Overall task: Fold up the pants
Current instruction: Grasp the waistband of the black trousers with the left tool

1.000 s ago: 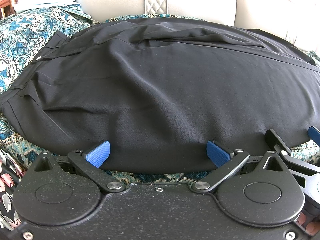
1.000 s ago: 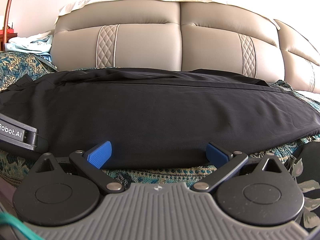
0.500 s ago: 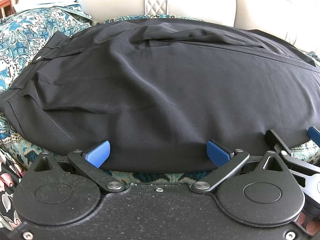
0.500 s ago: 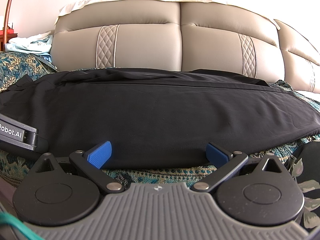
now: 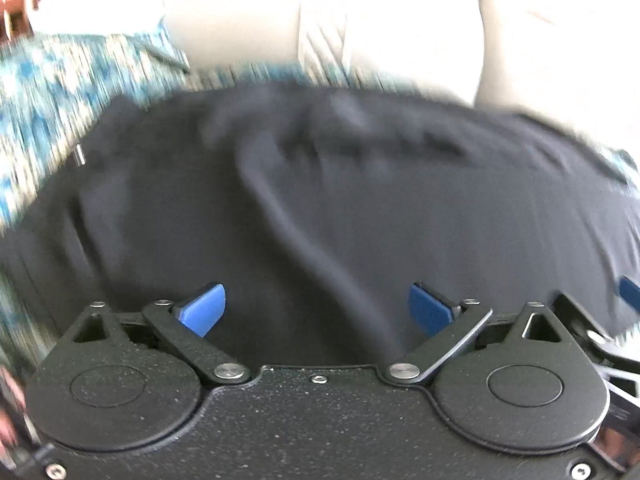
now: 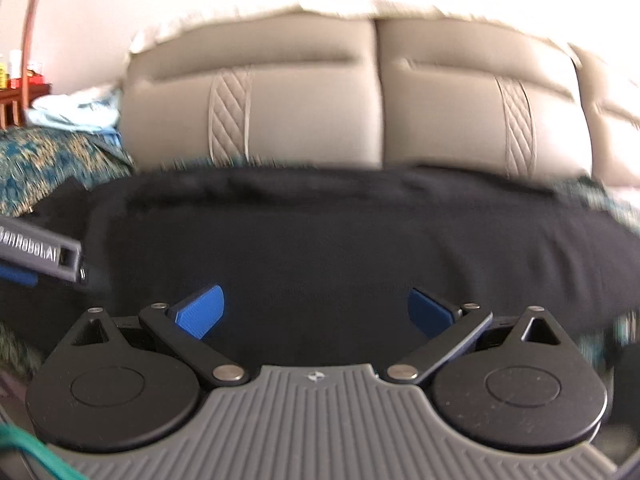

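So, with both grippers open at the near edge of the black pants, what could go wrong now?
1. The left gripper and right gripper are wide open, so closing may catch only one layer of the pants.
2. A long ridge runs through the cloth and may get folded in.

- The black pants (image 5: 320,208) lay spread sideways across the bed, covering most of its width in both wrist views.
- The fabric was plain, dark and matte; both views were blurred.
- The near hem side reached the bed's near edge, and the far side ran close to the headboard edge.
- A long diagonal ridge ran through the cloth in the left wrist view.
- A small pale fastener (image 5: 80,156) showed at the left end.
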Motion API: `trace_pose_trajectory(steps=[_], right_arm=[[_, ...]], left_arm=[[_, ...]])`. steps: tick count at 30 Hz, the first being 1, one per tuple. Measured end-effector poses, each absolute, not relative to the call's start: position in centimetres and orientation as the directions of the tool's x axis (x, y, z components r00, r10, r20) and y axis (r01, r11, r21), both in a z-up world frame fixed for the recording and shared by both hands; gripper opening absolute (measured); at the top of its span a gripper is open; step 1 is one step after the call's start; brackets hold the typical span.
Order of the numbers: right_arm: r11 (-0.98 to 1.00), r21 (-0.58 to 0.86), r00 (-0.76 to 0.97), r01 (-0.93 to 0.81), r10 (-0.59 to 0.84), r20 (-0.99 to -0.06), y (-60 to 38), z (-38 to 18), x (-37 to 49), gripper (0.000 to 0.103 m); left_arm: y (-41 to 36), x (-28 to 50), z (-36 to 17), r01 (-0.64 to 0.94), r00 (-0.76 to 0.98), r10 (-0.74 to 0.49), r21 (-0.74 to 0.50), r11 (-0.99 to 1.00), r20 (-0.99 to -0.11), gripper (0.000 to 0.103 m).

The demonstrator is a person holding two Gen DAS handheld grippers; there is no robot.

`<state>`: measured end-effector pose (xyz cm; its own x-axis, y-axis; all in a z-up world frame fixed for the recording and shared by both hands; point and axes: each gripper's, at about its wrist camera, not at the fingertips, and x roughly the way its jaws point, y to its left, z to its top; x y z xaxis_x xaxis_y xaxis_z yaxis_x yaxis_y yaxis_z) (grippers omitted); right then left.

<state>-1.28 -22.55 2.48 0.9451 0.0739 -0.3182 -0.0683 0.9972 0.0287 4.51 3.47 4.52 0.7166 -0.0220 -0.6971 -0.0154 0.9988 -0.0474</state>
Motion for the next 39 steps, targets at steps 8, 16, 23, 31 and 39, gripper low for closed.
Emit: trace_pose_trajectory(steps=[8, 16, 23, 31, 39], right_arm=[[0.991, 0.017, 0.959, -0.132, 0.132, -0.252, -23.3, 9.3, 8.1, 0.103], [0.992, 0.045, 0.958, -0.122, 0.129, -0.256, -22.7, 10.0, 14.7, 0.103], [0.990, 0.073, 0.943, -0.119, 0.136, -0.302, -21.9, 9.5, 16.8, 0.103], [0.991, 0.051, 0.936, -0.121, 0.131, -0.328, -21.7, 9.1, 16.6, 0.103], [0.990, 0.071, 0.933, -0.125, 0.141, -0.331, -21.5, 9.3, 16.1, 0.103]], left_arm=[[11.8, 19.5, 9.6, -0.202, 0.767, 0.113, -0.071, 0.977, -0.632, 0.103], [19.6, 33.1, 6.6, -0.529, 0.594, 0.216, -0.174, 0.831, -0.775, 0.103], [21.3, 39.4, 1.8, -0.676, 0.449, 0.279, -0.119, 0.727, -0.849, 0.103], [19.7, 37.9, 1.4, -0.660, 0.518, 0.318, -0.133, 0.740, -0.794, 0.006], [18.6, 34.2, 4.7, -0.576, 0.612, 0.293, -0.159, 0.802, -0.735, 0.003]])
